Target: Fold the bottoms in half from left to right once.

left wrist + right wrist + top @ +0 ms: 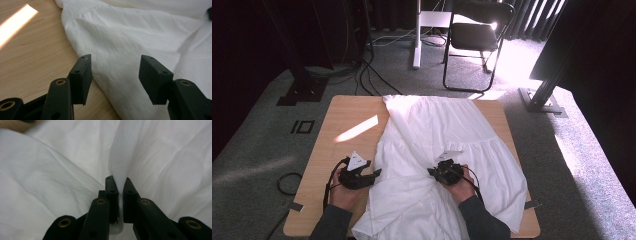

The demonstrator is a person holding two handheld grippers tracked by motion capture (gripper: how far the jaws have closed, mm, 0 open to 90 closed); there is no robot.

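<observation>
Right now a white dress (432,150) lies spread out on a wooden table (347,112). It covers the middle and the right part of the table, from the far edge down to the near edge. The cloth is soft and full of little folds, and a seam runs across it partway down.

The right gripper (443,171) sits on the dress, near its middle and toward the near side. In the right gripper view, its two black jaws are pressed close together, and a raised fold of the white dress (117,157) is pinched between them. The cloth stands up in a ridge just past the pads.

The left gripper (362,176) is at the left edge of the dress, low over the table. In the left gripper view, its jaws stand apart with a wide gap. The edge of the dress (125,45) lies under that gap, and the bare wood (37,55) shows to the left of the dress. The pads (81,77) do not squeeze anything.

A bright stripe of sunlight (357,129) falls on the wood left of the dress. Past the far edge of the dress, a black chair (477,35) stands on the grey carpet. Black cables (372,75) lie on the floor, beyond the dress's far left corner.
</observation>
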